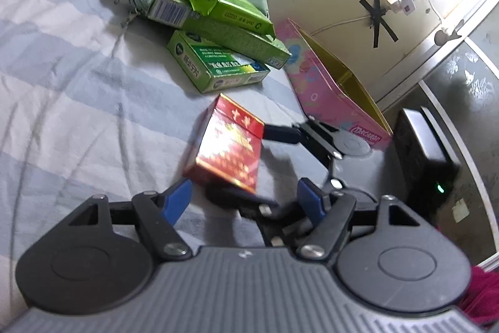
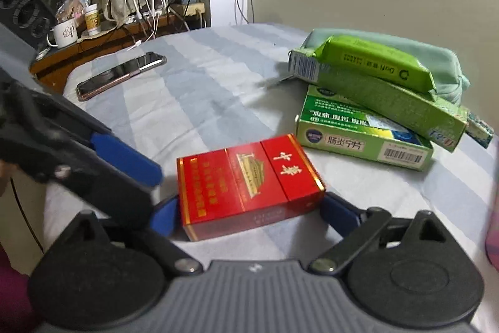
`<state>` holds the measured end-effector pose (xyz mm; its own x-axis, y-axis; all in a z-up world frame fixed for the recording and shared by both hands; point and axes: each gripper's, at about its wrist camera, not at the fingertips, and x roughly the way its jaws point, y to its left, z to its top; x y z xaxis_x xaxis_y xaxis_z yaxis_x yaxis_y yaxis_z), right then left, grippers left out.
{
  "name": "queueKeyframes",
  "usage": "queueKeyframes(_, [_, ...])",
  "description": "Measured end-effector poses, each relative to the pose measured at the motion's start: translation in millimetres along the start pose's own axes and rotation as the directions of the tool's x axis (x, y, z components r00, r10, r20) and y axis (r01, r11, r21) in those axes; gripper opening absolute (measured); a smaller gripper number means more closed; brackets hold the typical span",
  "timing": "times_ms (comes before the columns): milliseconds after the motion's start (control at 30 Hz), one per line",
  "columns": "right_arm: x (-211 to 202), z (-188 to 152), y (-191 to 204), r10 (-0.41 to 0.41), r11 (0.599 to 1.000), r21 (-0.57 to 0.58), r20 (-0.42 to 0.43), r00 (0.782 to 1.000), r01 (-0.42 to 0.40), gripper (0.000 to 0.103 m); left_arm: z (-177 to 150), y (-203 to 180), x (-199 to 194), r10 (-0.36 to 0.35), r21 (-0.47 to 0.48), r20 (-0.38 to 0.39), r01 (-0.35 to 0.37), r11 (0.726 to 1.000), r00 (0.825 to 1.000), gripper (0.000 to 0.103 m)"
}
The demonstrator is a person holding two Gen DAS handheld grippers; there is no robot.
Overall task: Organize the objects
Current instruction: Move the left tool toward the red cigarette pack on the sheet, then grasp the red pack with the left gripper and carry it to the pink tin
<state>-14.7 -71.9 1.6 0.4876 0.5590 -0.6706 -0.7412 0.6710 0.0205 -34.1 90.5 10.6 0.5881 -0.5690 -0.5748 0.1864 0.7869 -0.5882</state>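
Red box [image 2: 249,186] sits between right tool's [image 2: 249,213] spread fingers — unclamped.

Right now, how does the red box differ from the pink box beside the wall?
The red box is closed; the pink box is open-topped with a gold inside. The red box looks smaller and lies between the right gripper's jaws; the pink box stands free by the wall. Both sit on the striped bedsheet.
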Motion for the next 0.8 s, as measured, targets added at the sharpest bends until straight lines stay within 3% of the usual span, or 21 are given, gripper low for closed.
queueKeyframes(67, [-10,-5,5,-0.022,0.998,0.058,-0.015,1.000,0.023,0.097,2,0,7,0.018,-0.001,-0.005,-0.018,1.000,1.000,0.071])
queueKeyframes(200, [-34,-25,18,0.015,0.985,0.174,-0.004,1.000,-0.014,0.103,6,-2,14,0.020,0.027,0.009,-0.020,0.999,1.000,0.071])
queueKeyframes(333, [-46,-33,28,-0.104,0.992,0.075,0.032,0.994,0.101,0.103,7,-3,15,0.019,0.046,0.003,-0.019,0.999,1.000,0.071])
queueKeyframes(500, [-38,-24,12,-0.163,0.987,0.014,0.033,0.986,0.162,0.101,11,1,7,0.023,0.026,0.015,-0.023,0.999,1.000,0.069])
queueKeyframes(567, [-27,-19,5,-0.160,0.987,0.001,0.010,0.987,0.160,0.085,13,0,12,0.020,0.035,0.001,-0.020,0.999,1.000,0.057])
queueKeyframes(633, [-20,-16,-3,-0.104,0.993,0.055,0.012,0.995,0.103,0.080,13,0,24,0.019,0.029,-0.034,-0.018,0.999,0.999,0.049])
queueKeyframes(733, [-23,-20,-4,-0.125,0.990,0.073,0.040,0.991,0.122,0.076,16,-11,27,0.069,0.070,-0.017,-0.067,0.995,0.998,0.049])
queueKeyframes(800, [-36,-25,-9,-0.151,0.985,0.099,0.066,0.986,0.144,0.074,23,-21,29,0.059,0.102,-0.021,-0.056,0.993,0.998,0.049])
